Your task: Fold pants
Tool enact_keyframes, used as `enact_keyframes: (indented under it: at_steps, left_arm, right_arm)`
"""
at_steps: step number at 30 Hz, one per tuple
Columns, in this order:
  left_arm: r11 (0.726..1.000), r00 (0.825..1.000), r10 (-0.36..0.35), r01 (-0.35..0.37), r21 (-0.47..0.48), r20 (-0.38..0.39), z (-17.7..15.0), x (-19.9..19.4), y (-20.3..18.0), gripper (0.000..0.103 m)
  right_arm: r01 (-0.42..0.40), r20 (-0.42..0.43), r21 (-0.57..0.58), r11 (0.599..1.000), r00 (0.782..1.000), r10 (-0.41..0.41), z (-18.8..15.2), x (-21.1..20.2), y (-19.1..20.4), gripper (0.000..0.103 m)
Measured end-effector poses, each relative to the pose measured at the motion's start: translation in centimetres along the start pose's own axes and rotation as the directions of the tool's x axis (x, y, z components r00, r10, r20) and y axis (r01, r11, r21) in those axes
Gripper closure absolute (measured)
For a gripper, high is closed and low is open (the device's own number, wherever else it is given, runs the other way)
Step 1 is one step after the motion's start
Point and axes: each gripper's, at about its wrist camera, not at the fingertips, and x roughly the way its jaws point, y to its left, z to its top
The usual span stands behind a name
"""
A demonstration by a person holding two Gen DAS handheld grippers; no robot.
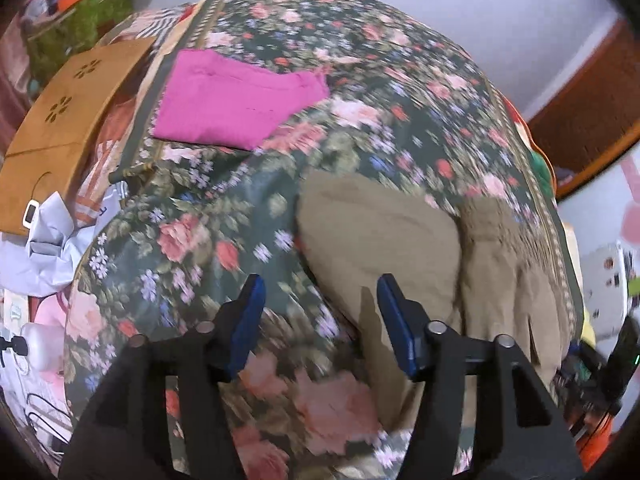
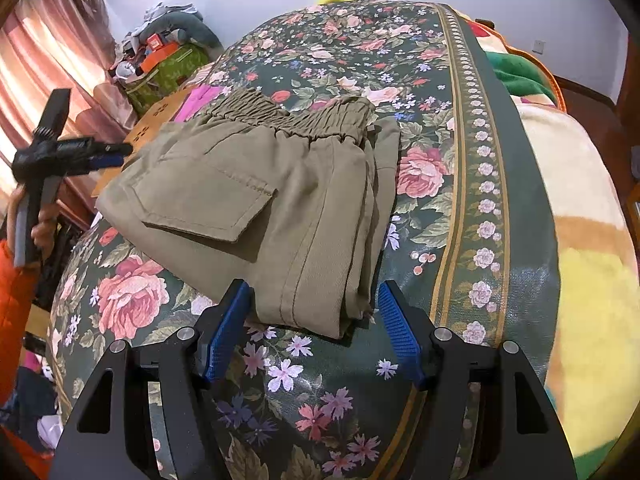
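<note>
Khaki pants (image 2: 264,200) lie folded on the floral bedspread (image 2: 440,92), waistband at the far end | your right claw (image 2: 314,308) gapes at their near edge, empty | your left claw (image 1: 320,300) stands parted, gripping nothing | pink cloth (image 1: 236,104) far left

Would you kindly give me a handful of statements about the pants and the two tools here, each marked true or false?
1. The khaki pants lie folded on the floral cover. True.
2. The right tool is clamped on the pants. False: its jaws stand open, with the folded edge of the pants lying between them.
3. A folded pink garment lies further up the cover, apart from the pants. True.
4. The left tool holds the pink garment. False: its jaws are open and empty, over the cover beside the pants.
5. The elastic waistband faces the right tool. False: it is at the far end.
</note>
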Motion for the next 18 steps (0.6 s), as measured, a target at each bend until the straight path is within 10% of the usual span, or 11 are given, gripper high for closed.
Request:
enact_keyframes:
  at_steps: [18]
  left_arm:
    - [0.997, 0.998, 0.009, -0.005, 0.080, -0.058, -0.8, 3.1, -2.5, 0.036]
  right_arm:
    - [0.004, -0.074, 0.083, 0.997, 0.997, 0.002, 6.1, 3.6, -3.1, 0.039]
